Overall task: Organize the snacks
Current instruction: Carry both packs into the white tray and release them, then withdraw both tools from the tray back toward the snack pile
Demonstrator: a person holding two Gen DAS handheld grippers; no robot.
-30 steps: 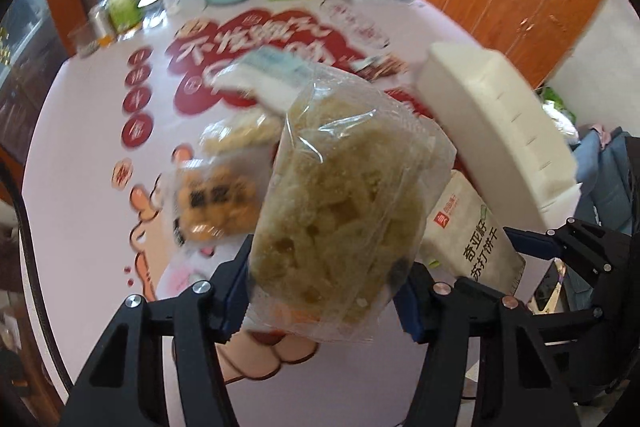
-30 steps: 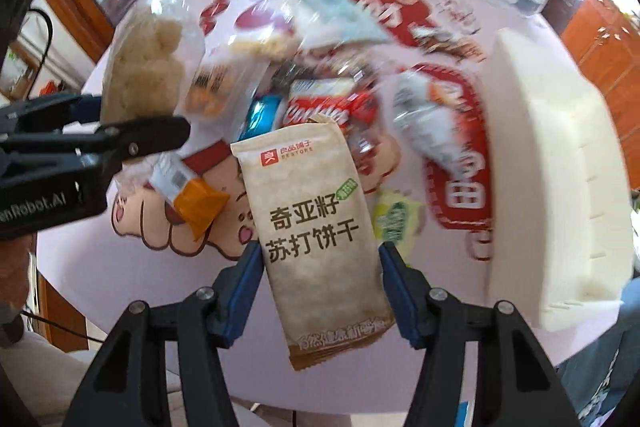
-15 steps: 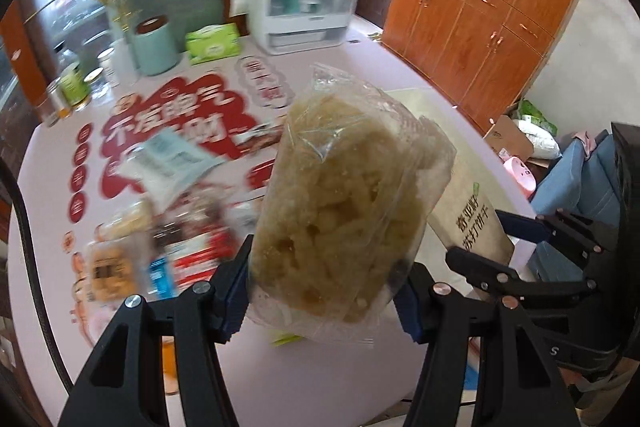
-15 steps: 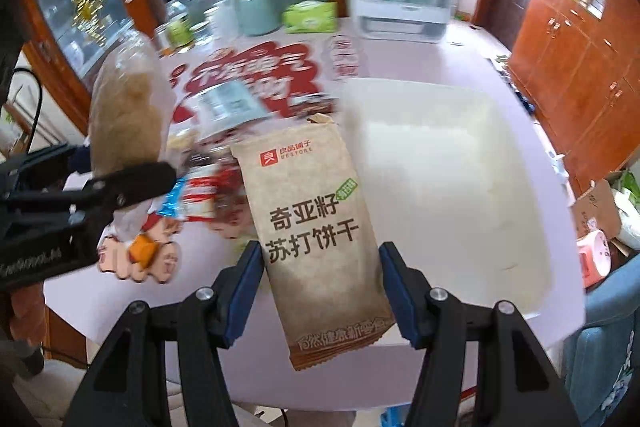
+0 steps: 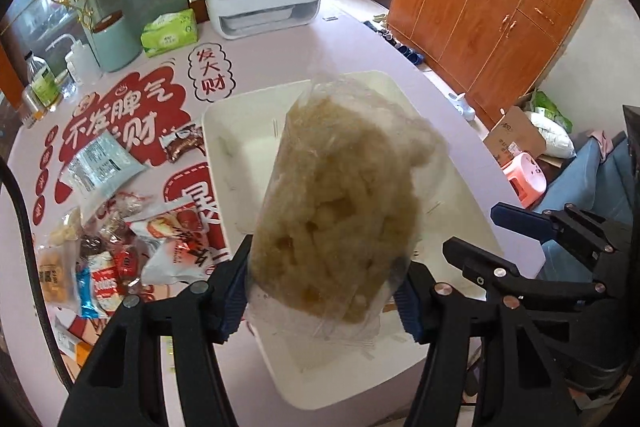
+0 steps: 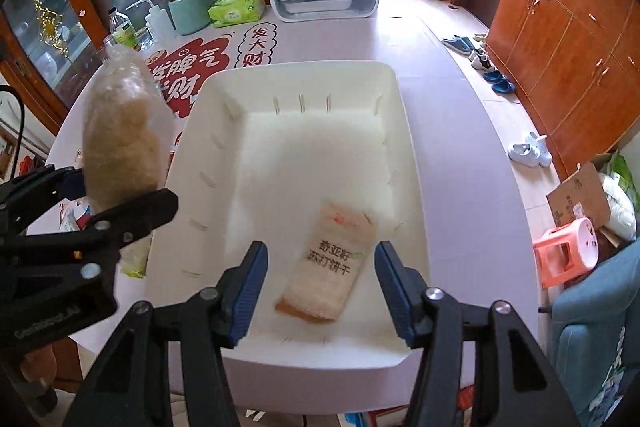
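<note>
We note our right gripper (image 6: 320, 287), jaws now apart and empty, has just dropped the tan cracker packet (image 6: 330, 263) into the white plastic bin (image 6: 208, 131), while our left gripper (image 5: 324, 295), loosening, still carries the clear bag of puffed snacks (image 5: 340, 203) above it.

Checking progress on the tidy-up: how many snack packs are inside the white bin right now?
1. The cracker pack lies on the floor of the bin, near its front edge. The clear bag is above the bin between the left gripper's jaws, not yet in.

bins: 1 (image 6: 408, 131) | cracker packets: 1 (image 6: 328, 263) | clear puffed-snack bags: 1 (image 5: 340, 203)
</note>
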